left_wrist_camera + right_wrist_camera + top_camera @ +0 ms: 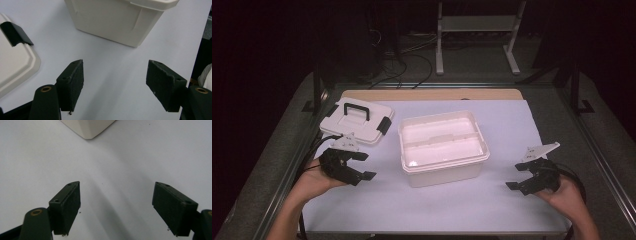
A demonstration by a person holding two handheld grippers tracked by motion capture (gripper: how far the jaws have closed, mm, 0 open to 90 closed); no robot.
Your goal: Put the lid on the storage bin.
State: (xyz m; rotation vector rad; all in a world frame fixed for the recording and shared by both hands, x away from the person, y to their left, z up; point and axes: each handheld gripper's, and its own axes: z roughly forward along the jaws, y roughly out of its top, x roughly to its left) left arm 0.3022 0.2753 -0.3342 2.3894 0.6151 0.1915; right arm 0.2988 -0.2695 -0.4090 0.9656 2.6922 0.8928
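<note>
The box [87,127] is cut off by the top edge in the right claw view — one corner shows; the lid [15,65] runs off the left edge in the left claw view.

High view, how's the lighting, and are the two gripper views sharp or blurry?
High view: the white table cover is brightly lit, the room behind dark, and the open box glares inside. Left gripper view: the jaws look soft, the box sharper. Right gripper view: soft shadows fall between the jaws.
</note>
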